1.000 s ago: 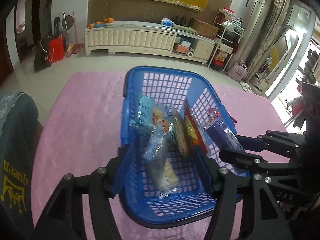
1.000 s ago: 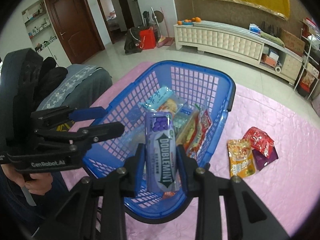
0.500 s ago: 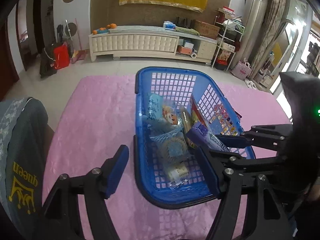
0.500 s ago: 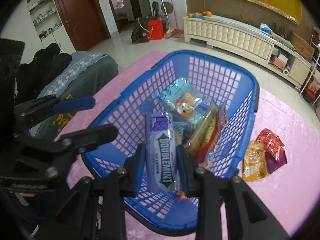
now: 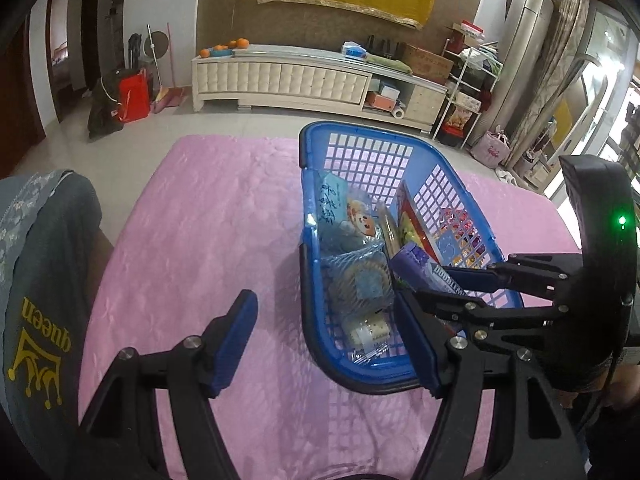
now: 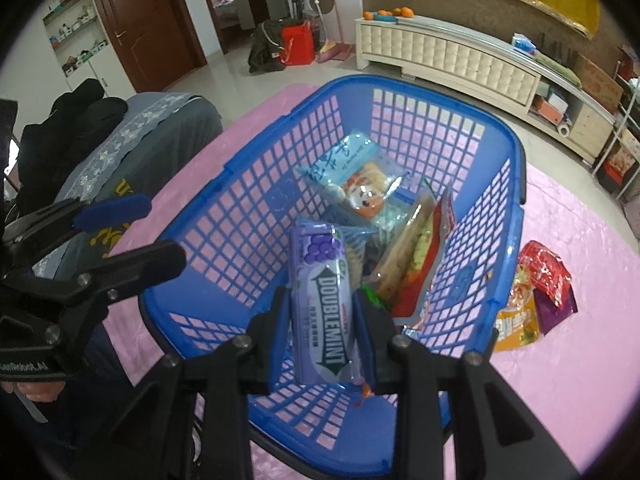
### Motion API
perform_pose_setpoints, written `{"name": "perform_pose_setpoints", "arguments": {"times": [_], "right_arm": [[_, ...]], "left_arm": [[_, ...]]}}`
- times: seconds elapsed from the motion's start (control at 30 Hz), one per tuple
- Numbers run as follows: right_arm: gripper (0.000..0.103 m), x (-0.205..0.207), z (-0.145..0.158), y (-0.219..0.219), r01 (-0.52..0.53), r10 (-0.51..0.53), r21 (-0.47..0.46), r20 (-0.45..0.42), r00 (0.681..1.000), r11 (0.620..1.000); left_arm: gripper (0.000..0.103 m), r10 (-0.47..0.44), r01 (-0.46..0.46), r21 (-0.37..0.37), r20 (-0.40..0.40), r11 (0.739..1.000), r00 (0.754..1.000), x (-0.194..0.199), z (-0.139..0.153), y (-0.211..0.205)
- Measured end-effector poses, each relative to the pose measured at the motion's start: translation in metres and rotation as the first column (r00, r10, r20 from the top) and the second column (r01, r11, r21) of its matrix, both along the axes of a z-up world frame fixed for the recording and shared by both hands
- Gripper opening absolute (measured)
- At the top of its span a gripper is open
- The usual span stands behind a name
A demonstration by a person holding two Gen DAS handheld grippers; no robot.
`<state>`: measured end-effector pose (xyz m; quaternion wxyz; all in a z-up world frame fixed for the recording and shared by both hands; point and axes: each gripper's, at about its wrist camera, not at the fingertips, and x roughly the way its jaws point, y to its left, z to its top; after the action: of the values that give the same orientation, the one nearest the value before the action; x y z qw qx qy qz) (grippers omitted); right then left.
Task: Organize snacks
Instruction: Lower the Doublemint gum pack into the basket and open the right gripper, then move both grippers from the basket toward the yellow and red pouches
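While clamped lengthwise in the right gripper (image 6: 322, 336), the Doublemint gum pack (image 6: 320, 300) hangs over the blue basket (image 6: 516, 216): purple wrapper, grape picture at its far end, white arrow logo. Left gripper (image 5: 328, 344) gapes wide and empty over the pink cloth (image 5: 208, 240), beside the basket's near corner. Three snack packets (image 6: 532, 292) lie outside on cloth.

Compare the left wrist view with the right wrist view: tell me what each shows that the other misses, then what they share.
Left wrist only: the tall silver column and the wire rack at the far right of the room.
Right wrist only: the snack packets lying on the pink cloth outside the basket, and the brown door.
Both: the blue basket with snacks inside, and the purple Doublemint pack clamped in the right gripper.
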<state>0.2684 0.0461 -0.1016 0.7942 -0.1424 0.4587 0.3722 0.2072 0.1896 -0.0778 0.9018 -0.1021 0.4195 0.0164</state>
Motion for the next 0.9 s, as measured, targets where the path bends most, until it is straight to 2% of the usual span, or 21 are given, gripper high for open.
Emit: {"name": "perform_pose_setpoints", "arguments": {"times": [0.07, 0.1, 0.13, 0.2, 0.4, 0.9], "right_arm": [[0.037, 0.001, 0.001, 0.0, 0.015, -0.015, -0.002, 0.006, 1.0, 1.0], [0.041, 0.001, 0.002, -0.001, 0.025, -0.025, 0.004, 0.006, 1.0, 1.0], [0.045, 0.002, 0.004, -0.003, 0.038, -0.038, 0.01, 0.006, 0.999, 0.999], [0.063, 0.002, 0.008, -0.007, 0.049, -0.049, 0.022, 0.014, 0.999, 0.999], [0.064, -0.01, 0.028, -0.028, 0.079, -0.082, 0.066, 0.037, 0.996, 0.995], [0.065, -0.053, 0.081, -0.115, 0.134, -0.158, 0.174, 0.129, 0.979, 0.976]], "left_arm": [[0.068, 0.003, -0.003, -0.01, 0.001, 1.0, 1.0, -0.003, 0.001, 0.002], [0.068, 0.008, -0.008, -0.015, 0.004, 1.0, 1.0, -0.005, 0.002, 0.003], [0.068, 0.009, -0.009, -0.017, 0.007, 1.0, 1.0, -0.007, 0.003, 0.003], [0.068, 0.02, -0.02, -0.015, 0.013, 1.0, 1.0, -0.01, 0.005, 0.004], [0.068, 0.028, -0.028, -0.01, 0.018, 1.0, 0.999, -0.018, 0.012, -0.004], [0.068, -0.056, 0.053, 0.038, 0.093, 0.998, 0.994, -0.043, 0.056, -0.075]]}}
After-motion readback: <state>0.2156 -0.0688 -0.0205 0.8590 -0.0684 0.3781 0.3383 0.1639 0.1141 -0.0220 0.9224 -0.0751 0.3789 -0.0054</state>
